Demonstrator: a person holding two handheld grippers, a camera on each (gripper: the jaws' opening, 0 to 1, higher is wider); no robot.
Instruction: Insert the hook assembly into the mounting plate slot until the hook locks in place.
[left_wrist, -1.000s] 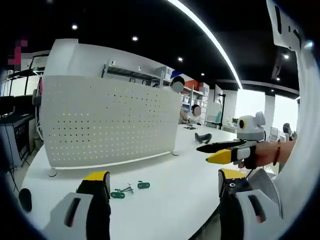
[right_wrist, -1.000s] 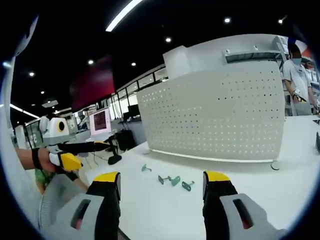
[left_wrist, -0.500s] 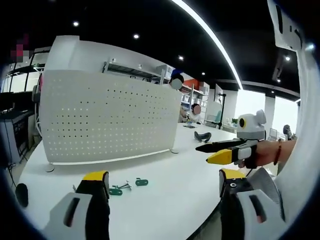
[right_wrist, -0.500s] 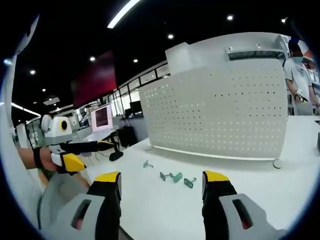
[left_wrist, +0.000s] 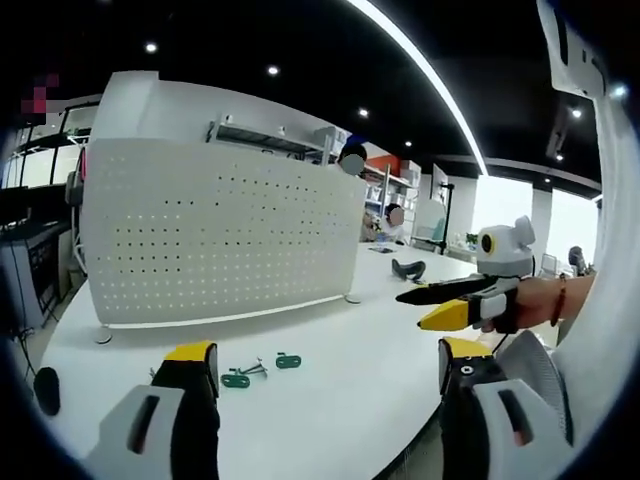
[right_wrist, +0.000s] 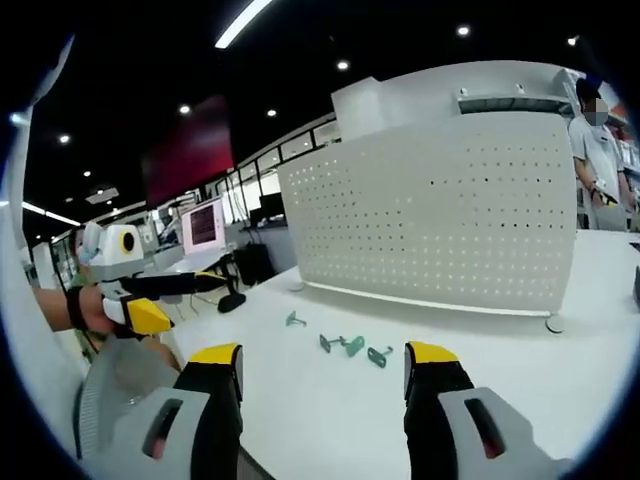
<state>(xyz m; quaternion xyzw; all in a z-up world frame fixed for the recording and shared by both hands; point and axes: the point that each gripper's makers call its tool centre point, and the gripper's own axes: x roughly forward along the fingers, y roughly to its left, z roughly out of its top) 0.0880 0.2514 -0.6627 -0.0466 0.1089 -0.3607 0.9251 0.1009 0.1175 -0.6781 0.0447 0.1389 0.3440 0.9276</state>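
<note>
Not started; green hooks (left_wrist: 247, 376) lie loose on the white table (left_wrist: 350, 400) before the perforated mounting plate (left_wrist: 215, 240); left gripper (left_wrist: 325, 385) and right gripper (right_wrist: 325, 385) both spread wide, holding nothing; pickup and insertion remain.

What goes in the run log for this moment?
left tongs open, empty | right tongs open, empty | green hooks loose on white table | pegboard upright, bare

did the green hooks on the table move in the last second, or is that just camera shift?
No. In the right gripper view the green hooks keep the same spot in front of the white pegboard panel; the small drift is the camera's.
</note>
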